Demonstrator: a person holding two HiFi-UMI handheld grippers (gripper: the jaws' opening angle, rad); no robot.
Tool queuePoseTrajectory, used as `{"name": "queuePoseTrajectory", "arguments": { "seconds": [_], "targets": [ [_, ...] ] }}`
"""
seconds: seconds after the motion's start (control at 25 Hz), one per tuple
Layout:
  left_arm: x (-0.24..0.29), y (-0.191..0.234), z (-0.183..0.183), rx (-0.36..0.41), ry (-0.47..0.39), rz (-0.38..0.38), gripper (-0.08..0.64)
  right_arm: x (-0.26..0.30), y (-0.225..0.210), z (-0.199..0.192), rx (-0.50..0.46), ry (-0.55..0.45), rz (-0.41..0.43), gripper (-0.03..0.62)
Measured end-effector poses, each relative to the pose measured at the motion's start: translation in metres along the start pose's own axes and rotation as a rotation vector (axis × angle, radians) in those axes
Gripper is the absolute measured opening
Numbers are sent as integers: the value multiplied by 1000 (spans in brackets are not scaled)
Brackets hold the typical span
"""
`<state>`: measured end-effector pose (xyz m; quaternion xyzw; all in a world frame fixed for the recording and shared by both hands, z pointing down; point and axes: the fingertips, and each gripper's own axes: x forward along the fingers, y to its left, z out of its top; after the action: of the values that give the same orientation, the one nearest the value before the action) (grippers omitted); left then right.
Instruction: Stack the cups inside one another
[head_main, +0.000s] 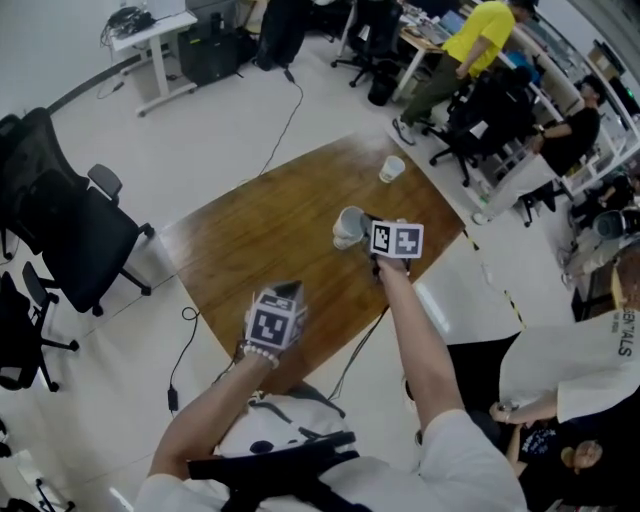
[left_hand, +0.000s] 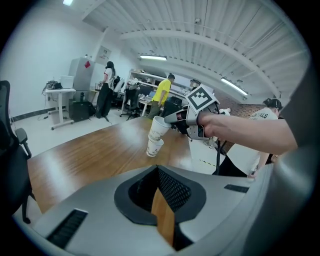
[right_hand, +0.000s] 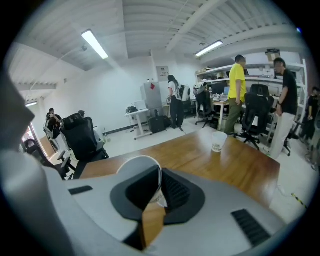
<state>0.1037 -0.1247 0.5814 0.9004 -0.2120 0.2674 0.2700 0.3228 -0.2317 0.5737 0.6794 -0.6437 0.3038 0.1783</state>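
Observation:
On the wooden table (head_main: 260, 240) a single white paper cup (head_main: 392, 169) stands near the far end; it also shows in the right gripper view (right_hand: 218, 141). My right gripper (head_main: 365, 235) is shut on the rim of the upper cup (left_hand: 159, 127) of a nested pair, with the lower cup (left_hand: 155, 147) hanging under it. The pair is tilted and looks lifted off the table. In the right gripper view the cup's rim (right_hand: 137, 162) sits between the jaws. My left gripper (head_main: 290, 292) hovers over the near table edge, shut and empty (left_hand: 155, 172).
Black office chairs (head_main: 60, 230) stand left of the table. A seated person (head_main: 580, 370) is close at the right. A person in yellow (head_main: 480, 40) and others work at desks at the back right. A cable (head_main: 190, 330) trails over the floor by the near table corner.

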Motion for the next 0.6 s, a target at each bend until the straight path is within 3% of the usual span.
{"name": "queuePoseTrajectory", "arguments": {
  "seconds": [0.24, 0.6],
  "targets": [
    [14, -6, -3, -16, 15, 2, -9, 2, -28, -2, -11, 19, -31, 23],
    [26, -3, 2, -53, 11, 38, -9, 26, -44, -13, -13, 84, -10, 23]
  ]
}}
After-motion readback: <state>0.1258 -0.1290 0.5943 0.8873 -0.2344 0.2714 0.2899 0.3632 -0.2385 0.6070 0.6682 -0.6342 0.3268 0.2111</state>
